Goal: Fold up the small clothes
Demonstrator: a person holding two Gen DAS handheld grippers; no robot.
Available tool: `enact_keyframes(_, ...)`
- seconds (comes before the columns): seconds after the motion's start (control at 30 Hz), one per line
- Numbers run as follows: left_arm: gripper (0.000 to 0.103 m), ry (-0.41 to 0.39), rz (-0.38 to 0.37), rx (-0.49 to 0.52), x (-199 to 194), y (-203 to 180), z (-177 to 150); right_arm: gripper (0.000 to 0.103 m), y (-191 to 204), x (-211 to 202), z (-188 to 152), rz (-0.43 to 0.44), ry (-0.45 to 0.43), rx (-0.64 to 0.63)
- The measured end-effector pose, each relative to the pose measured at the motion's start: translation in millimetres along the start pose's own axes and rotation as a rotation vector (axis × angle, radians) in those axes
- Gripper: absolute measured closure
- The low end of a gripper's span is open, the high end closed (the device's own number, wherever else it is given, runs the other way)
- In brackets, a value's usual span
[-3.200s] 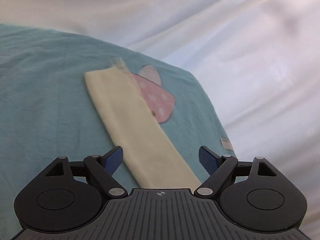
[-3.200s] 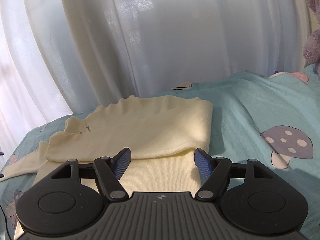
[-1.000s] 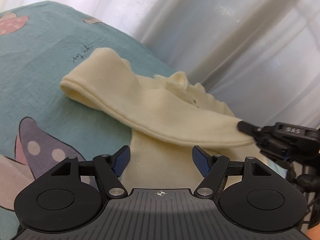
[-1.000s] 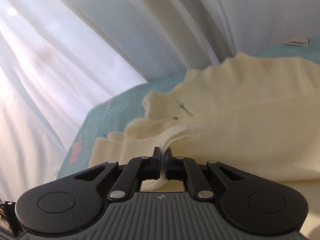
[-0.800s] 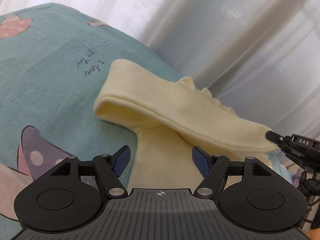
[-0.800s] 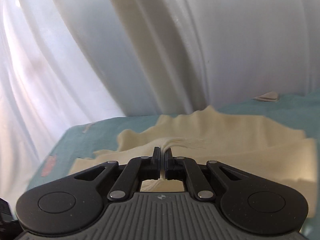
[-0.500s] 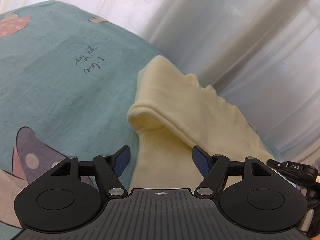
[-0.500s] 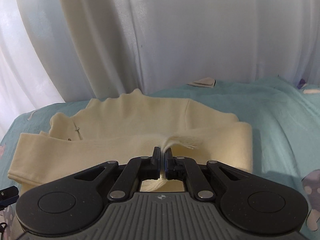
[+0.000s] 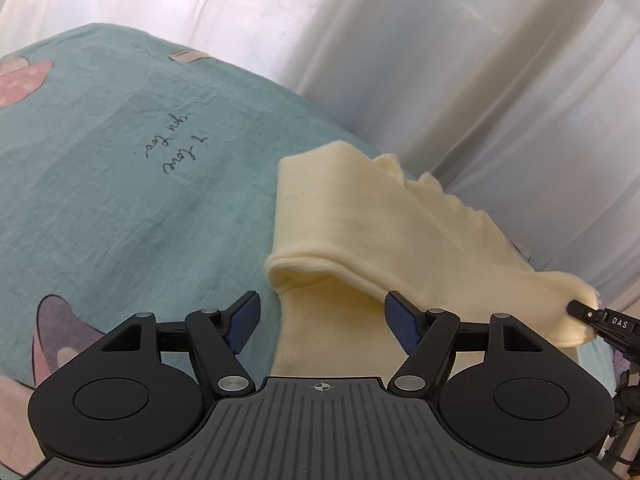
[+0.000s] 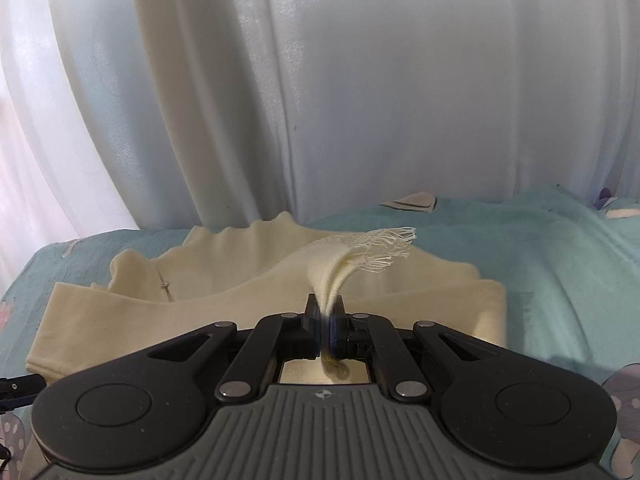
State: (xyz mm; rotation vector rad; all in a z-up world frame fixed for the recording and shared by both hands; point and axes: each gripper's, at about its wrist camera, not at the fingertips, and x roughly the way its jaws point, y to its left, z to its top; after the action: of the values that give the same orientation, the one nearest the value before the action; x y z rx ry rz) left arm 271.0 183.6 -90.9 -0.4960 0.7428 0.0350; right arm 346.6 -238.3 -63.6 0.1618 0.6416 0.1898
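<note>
A soft, light cream garment (image 9: 360, 216) is pinched at its frayed cuff (image 10: 384, 244) by the right gripper (image 10: 325, 316); the left gripper (image 9: 322, 316) is held spread and empty.

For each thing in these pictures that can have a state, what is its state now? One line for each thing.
Cream garment: partly folded on the bed, one layer doubled over, its fringed edge lifted.
Fringed edge: pinched in the right gripper, threads loose.
Right gripper: shut on the fringed edge.
Left gripper: open, holding nothing, above the garment.
Teal bedsheet: spread out, slightly wrinkled.
White curtain: drawn, hanging in folds.
</note>
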Motion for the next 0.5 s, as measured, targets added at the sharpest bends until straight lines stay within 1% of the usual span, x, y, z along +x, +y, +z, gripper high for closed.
enact_keyframes(0.07, 0.028, -0.006, 0.004, -0.001, 0, 0, 2, 0.099, -7, -2, 1, -0.043, -0.003, -0.018)
enact_keyframes(0.17, 0.028, -0.013, 0.009, 0.005, 1, -3, 6, 0.099, -20, -6, 1, -0.082, -0.009, -0.004)
enact_keyframes(0.27, 0.028, -0.018, 0.021, 0.031, 4, -9, 8, 0.099, -26, -4, -2, -0.131, 0.003, -0.031)
enact_keyframes(0.33, 0.028, -0.023, 0.026, 0.055, 5, -12, 11, 0.099, -31, 0, -5, -0.128, 0.029, -0.032)
enact_keyframes(0.43, 0.028, -0.027, 0.026, 0.068, 11, -16, 19, 0.099, -39, 7, -10, -0.078, 0.063, -0.001)
enact_keyframes(0.5, 0.025, -0.018, 0.019, 0.083, 21, -13, 27, 0.099, -45, 8, -12, -0.068, 0.074, 0.03)
